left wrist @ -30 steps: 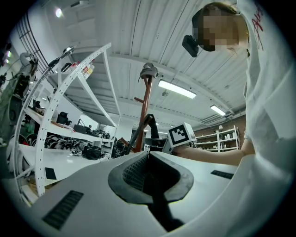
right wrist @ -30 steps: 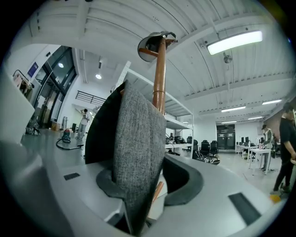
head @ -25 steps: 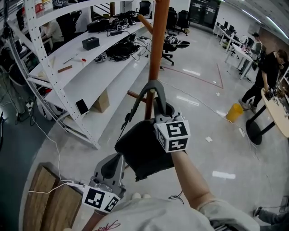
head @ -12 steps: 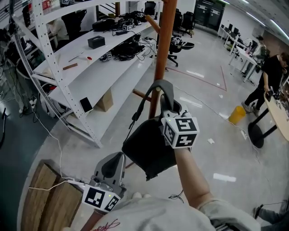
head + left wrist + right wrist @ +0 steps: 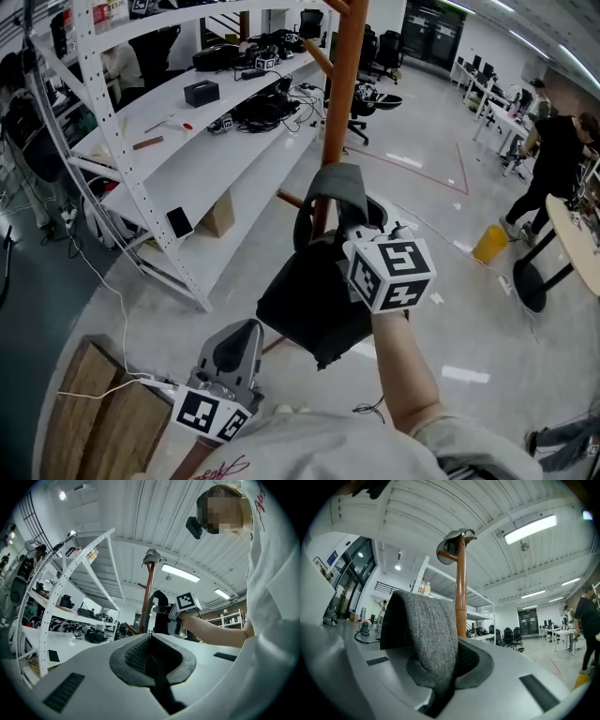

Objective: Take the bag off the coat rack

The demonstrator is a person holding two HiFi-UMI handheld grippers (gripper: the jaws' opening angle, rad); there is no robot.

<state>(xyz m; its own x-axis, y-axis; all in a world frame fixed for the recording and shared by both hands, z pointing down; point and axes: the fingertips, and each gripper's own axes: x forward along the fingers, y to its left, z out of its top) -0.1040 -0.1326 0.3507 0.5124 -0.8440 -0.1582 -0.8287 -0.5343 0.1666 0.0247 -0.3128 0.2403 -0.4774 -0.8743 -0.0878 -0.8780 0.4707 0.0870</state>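
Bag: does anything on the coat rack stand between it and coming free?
The right gripper is shut on the grey strap of the bag. A wooden peg juts from the rack's pole right beside the strap's loop; whether the loop is clear of it cannot be told. Nothing else blocks it.

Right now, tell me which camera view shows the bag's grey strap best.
The right gripper view: the grey strap fills the middle, its weave clear, pinched in the right gripper. The head view shows its loop from above, over the black bag. The left gripper view shows only a small dark shape far off.
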